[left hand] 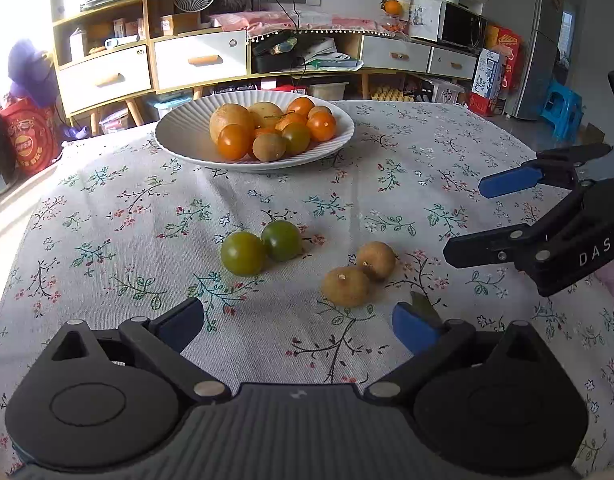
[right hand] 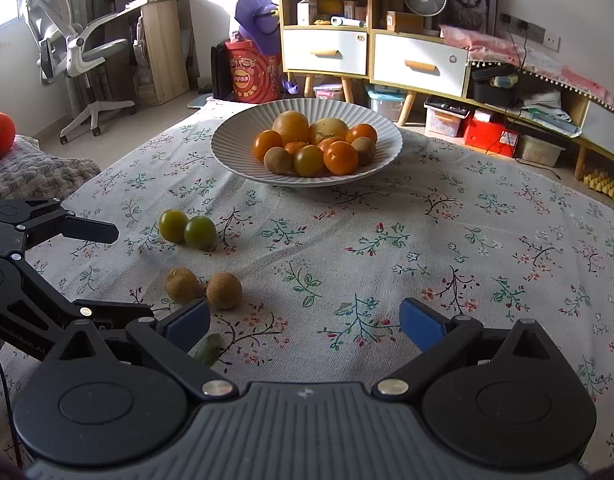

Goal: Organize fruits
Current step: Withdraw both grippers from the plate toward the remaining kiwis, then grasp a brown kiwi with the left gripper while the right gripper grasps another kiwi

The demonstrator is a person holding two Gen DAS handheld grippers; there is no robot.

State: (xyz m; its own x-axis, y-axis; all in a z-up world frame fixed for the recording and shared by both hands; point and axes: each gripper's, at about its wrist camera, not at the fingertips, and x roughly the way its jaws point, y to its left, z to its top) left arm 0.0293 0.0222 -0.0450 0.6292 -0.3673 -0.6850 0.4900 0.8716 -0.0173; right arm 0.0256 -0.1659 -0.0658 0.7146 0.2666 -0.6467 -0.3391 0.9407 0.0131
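A white ribbed plate (left hand: 179, 128) (right hand: 235, 140) at the far side of the table holds several orange, yellow, green and brown fruits. Two green fruits (left hand: 243, 254) (right hand: 199, 232) touch each other on the cloth. Two brown fruits (left hand: 347, 286) (right hand: 224, 290) lie together nearer. My left gripper (left hand: 299, 326) is open and empty, just short of the brown pair; it also shows at the left of the right wrist view (right hand: 115, 272). My right gripper (right hand: 305, 326) is open and empty, right of the brown pair; it also shows at the right of the left wrist view (left hand: 467, 220).
A floral tablecloth (left hand: 127, 208) (right hand: 447, 240) covers the table. A small green leaf (right hand: 207, 350) (left hand: 421, 304) lies by the near fingers. Shelves and drawers (left hand: 195, 60) stand behind the table, an office chair (right hand: 67, 48) to the left.
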